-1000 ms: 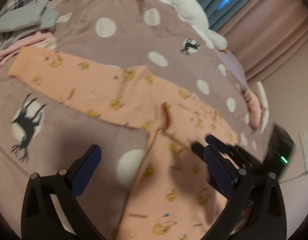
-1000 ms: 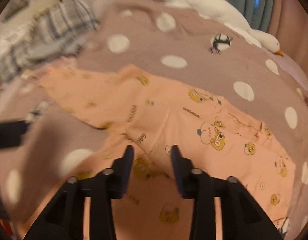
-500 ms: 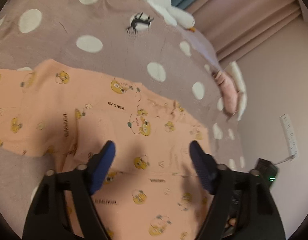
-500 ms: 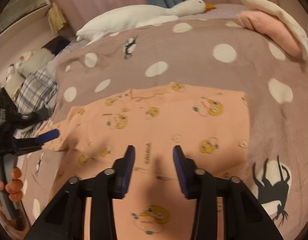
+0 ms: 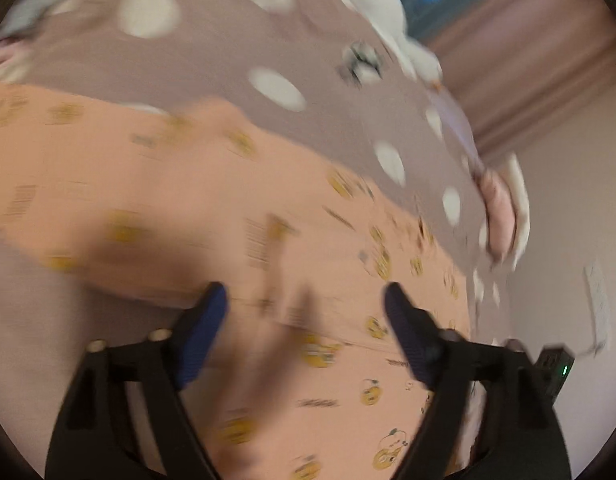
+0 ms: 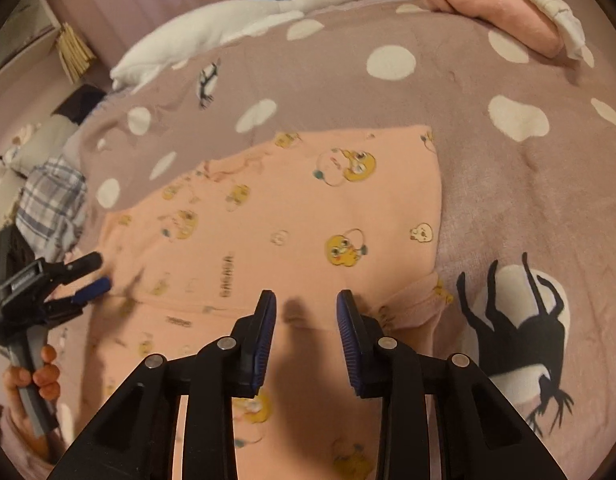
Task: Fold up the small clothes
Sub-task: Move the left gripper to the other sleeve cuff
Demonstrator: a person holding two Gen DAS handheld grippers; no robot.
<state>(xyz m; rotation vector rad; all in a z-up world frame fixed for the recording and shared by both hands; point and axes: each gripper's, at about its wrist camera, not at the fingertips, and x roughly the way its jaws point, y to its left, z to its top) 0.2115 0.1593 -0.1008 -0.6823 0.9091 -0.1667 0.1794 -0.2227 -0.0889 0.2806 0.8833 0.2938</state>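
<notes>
Peach trousers (image 6: 291,216) with yellow cartoon prints lie flat on the mauve spotted blanket (image 6: 528,184); in the right wrist view we see their long axis run left to right, the straight hem end to the right, near the black animal print; our right gripper (image 6: 305,312) hovers above the near edge, tongs spread, pinching nothing; our left gripper (image 5: 303,308) hangs spread over the blurred cloth; a plush goose (image 6: 235,28) lies beyond.
</notes>
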